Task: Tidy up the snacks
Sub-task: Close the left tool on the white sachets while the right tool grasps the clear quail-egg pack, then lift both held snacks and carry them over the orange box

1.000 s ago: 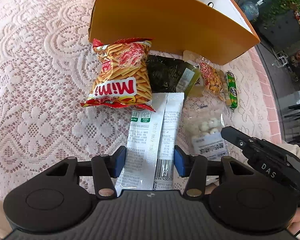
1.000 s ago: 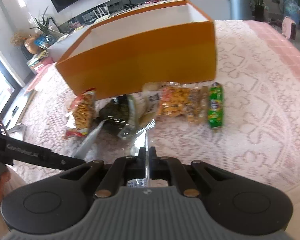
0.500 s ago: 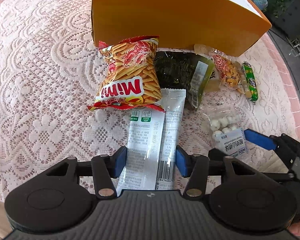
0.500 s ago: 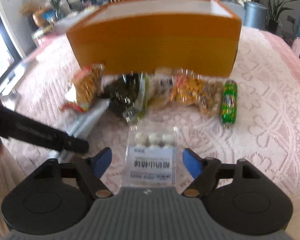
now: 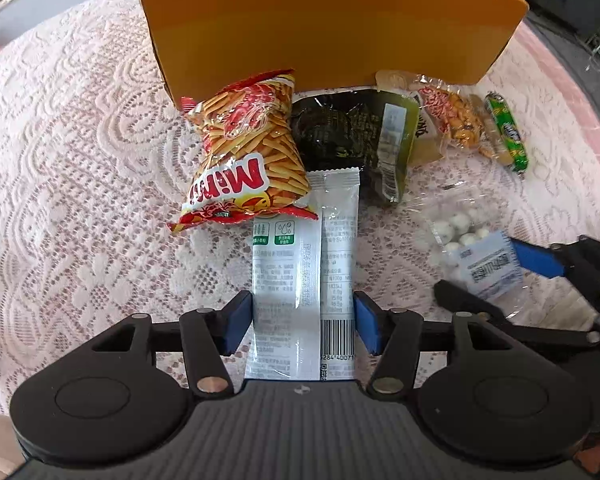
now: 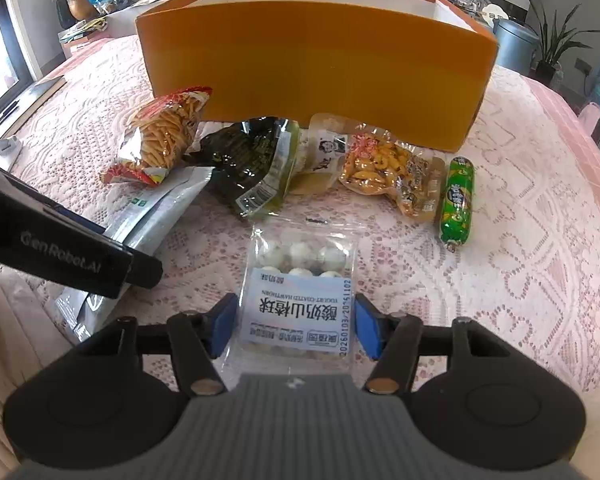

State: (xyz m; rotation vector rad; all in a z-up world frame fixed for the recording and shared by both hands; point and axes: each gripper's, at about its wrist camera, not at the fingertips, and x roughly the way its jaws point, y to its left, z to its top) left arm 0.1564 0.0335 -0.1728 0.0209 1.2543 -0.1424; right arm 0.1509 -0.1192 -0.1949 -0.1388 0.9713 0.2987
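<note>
An orange box (image 5: 328, 24) (image 6: 312, 64) stands open at the back of the lace-covered table. Snacks lie in front of it: a red Mimi chips bag (image 5: 244, 152) (image 6: 164, 136), a dark green packet (image 5: 352, 136) (image 6: 252, 164), a yellow snack pack (image 5: 456, 120) (image 6: 388, 168), and a green sausage (image 5: 508, 136) (image 6: 456, 200). My left gripper (image 5: 302, 326) is open, its blue pads on either side of a white-grey sachet (image 5: 304, 276) (image 6: 156, 208). My right gripper (image 6: 296, 328) is open around a clear pack of white hawthorn balls (image 6: 300, 288) (image 5: 472, 252).
A small beige packet (image 6: 320, 156) lies between the dark green packet and the yellow pack. The left gripper's arm (image 6: 60, 244) crosses the right wrist view at the left. A grey bin (image 6: 512, 44) and plants stand beyond the table.
My right gripper was shut a second ago, then opened, and its jaws now sit around the hawthorn ball pack. The left gripper has stayed open around the sachet.
</note>
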